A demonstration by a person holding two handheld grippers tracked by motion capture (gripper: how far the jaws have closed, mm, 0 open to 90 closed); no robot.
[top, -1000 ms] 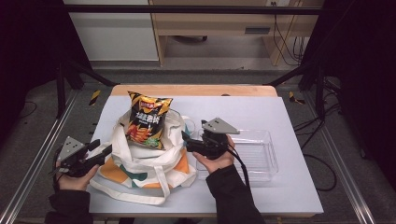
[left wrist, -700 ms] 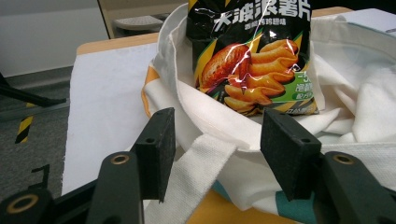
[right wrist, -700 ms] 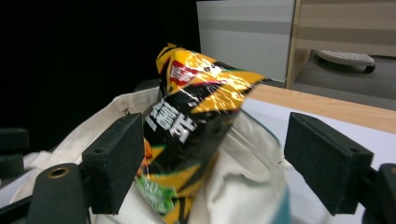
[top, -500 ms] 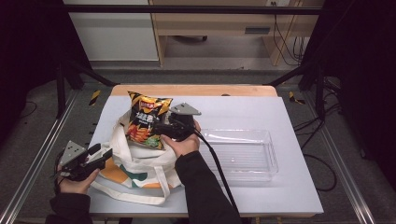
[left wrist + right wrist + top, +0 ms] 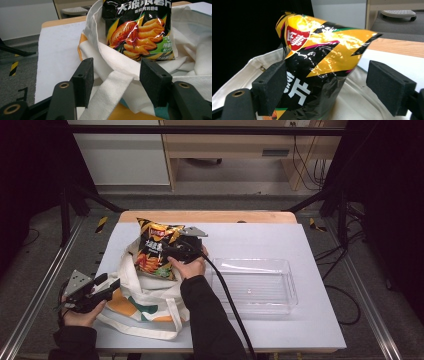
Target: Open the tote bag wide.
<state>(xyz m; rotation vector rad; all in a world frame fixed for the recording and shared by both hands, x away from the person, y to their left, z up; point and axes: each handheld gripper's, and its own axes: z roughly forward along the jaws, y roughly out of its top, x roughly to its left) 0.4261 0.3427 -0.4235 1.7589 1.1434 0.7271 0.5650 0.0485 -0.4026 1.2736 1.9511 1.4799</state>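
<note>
**Right tongs open around the chip bag in the tote**

At the near-left corner of the bench (image 5: 310, 320), the left tongs (image 5: 111, 285) sit level in a hand, pointing at the tote (image 5: 150, 305). In the left gripper view their jaws stand apart with a white strap (image 5: 107, 95) of the tote lying between them; the pads do not press on it, so these tongs are open and hold nothing.

The tote, white cloth with orange and teal patches, lies on the left half of the bench, near the front edge. The chip bag (image 5: 156, 251) stands tilted in its mouth, the lower part inside the cloth and the yellow-and-black top sticking out toward the far edge.

The right tongs (image 5: 172, 251) reach in from the right at the chip bag, held by a hand in a dark sleeve. Their jaws have just been opening. In the right gripper view the chip bag is between them: the left pad is just beside or touching the foil, the right pad is well apart from it, so there is no grip.

A clear tray (image 5: 287, 290) sits on the right half of the bench, just beside the right forearm.
</note>
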